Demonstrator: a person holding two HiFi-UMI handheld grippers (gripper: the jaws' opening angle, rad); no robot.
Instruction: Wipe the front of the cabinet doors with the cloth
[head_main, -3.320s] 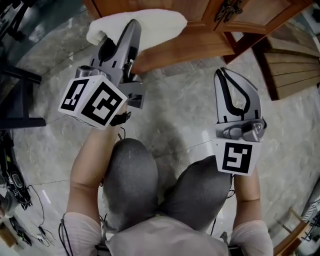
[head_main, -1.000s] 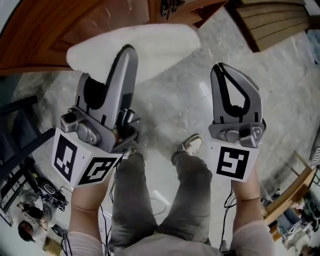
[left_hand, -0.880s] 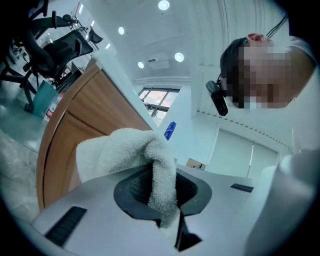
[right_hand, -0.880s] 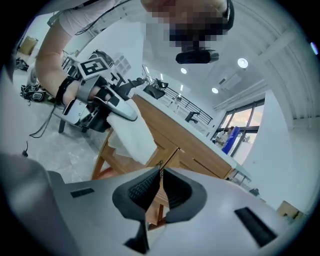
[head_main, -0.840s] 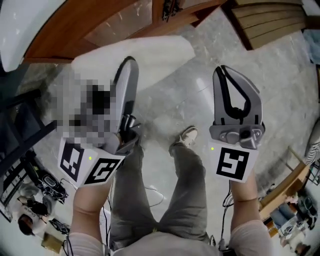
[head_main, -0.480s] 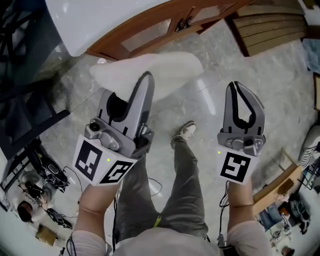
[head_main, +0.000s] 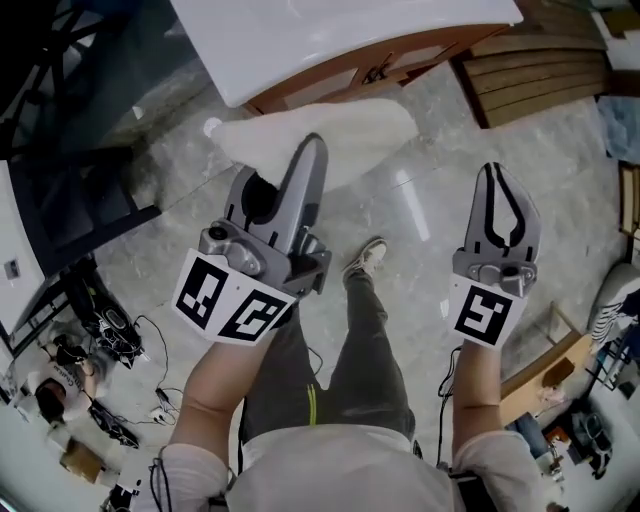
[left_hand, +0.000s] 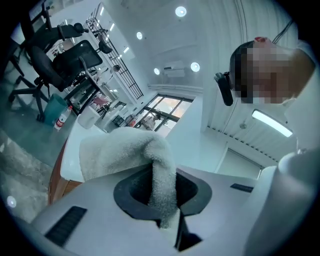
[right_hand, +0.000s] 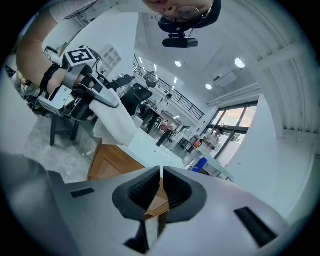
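Both forearms stretched forward, left gripper (head_main: 306, 158) pointing toward the wooden cabinet (head_main: 335, 84), jaws clamped on a white fluffy cloth (head_main: 345, 138) spreading out ahead near the cabinet front, right gripper (head_main: 503, 182) alongside, jaws pressed together, empty.

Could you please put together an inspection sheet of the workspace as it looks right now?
Surface: grey marble floor; white countertop over the cabinet.
Job's things: wooden cabinet doors below the countertop; white cloth hangs from the left gripper, with no contact with the doors seen.
Clutter: loose gear on the floor at lower left.
Grippers: left gripper shut on the cloth; right gripper shut, nothing between its jaws.
Cables: black cables trailing on the floor at lower left.
Surroundings: black frame at left; wooden slats at upper right.
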